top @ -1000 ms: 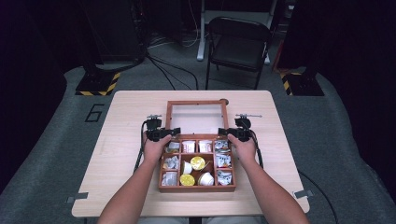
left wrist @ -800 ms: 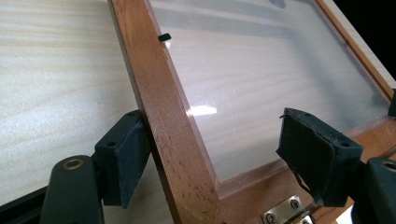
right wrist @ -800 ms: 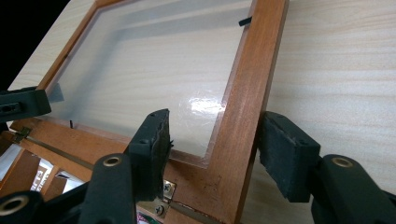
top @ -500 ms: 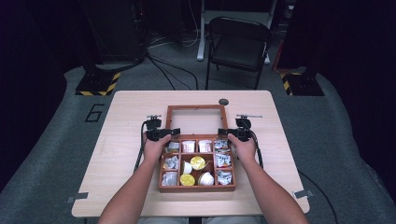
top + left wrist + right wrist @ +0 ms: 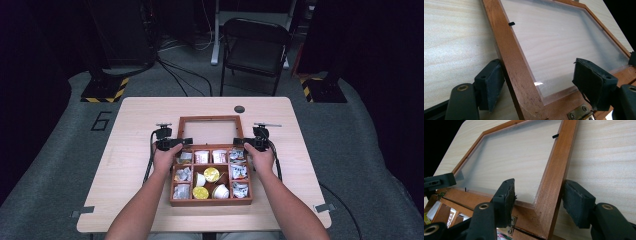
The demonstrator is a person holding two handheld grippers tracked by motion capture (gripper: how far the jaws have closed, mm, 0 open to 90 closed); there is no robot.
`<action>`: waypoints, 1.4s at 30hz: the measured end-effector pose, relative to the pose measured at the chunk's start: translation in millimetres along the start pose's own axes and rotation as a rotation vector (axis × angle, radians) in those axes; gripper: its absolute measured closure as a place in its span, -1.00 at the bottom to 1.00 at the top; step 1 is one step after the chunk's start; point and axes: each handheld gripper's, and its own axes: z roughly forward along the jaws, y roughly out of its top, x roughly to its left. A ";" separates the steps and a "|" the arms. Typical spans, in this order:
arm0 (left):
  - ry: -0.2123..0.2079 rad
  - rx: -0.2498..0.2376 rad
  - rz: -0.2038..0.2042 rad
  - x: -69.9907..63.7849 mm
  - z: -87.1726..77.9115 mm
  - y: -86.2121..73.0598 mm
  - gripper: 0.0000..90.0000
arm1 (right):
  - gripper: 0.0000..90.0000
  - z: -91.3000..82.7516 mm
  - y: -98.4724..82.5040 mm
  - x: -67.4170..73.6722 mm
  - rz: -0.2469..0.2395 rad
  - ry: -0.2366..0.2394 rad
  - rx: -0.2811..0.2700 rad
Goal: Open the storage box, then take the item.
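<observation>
Lid (image 5: 208, 118) of the box (image 5: 210, 202) lies swung open and flat on the table (image 5: 140, 120), just behind the box and joined to it at the hinges. Both grippers sit at the hinge end, one per side rail, prob so the lid can be lifted evenly from both sides w/o twisting.

L gripper (image 5: 539, 80) is open: outer pad right beside the left rail, inner pad well off over the clear pane, so no squeeze. R gripper (image 5: 539, 195) straddles the right rail the same way; jaws apart, a small gap shows at the inner pad, outer pad looks v close, so nothing's gripped yet imo.

Counts:
- 1 box w/ 1 lid
- 2 grippers
- 2 hinges, one in the left gripper view (image 5: 579, 113), one in the right gripper view (image 5: 511, 223)
- 2 yellow-top cups (image 5: 211, 174) and 2 white cups (image 5: 221, 191) in the middle
- 2 reddish packets (image 5: 201, 156) in the back row
- silver packets (image 5: 182, 175) down both side columns; too small to count
- 1 chair (image 5: 255, 45) past the table
</observation>
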 end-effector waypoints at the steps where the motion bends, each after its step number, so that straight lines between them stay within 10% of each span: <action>1: -0.004 -0.003 -0.005 0.3 0.0 0.0 -0.43 | -0.04 0.0 -0.1 0.0 0.000 0.000 0.000; 13: 0.000 -0.015 -0.025 3.8 -11.0 1.6 -0.31 | -0.06 -10.8 0.4 7.9 -0.037 -0.047 -0.026; 31: -0.013 -0.066 0.084 -17.5 -70.7 -6.4 -0.27 | -0.08 -57.4 -33.2 62.5 -0.413 -0.046 -0.067; 42: 0.006 -0.060 0.162 -27.7 -88.2 -19.0 -0.27 | -0.10 -66.3 -51.6 85.1 -0.476 0.011 -0.034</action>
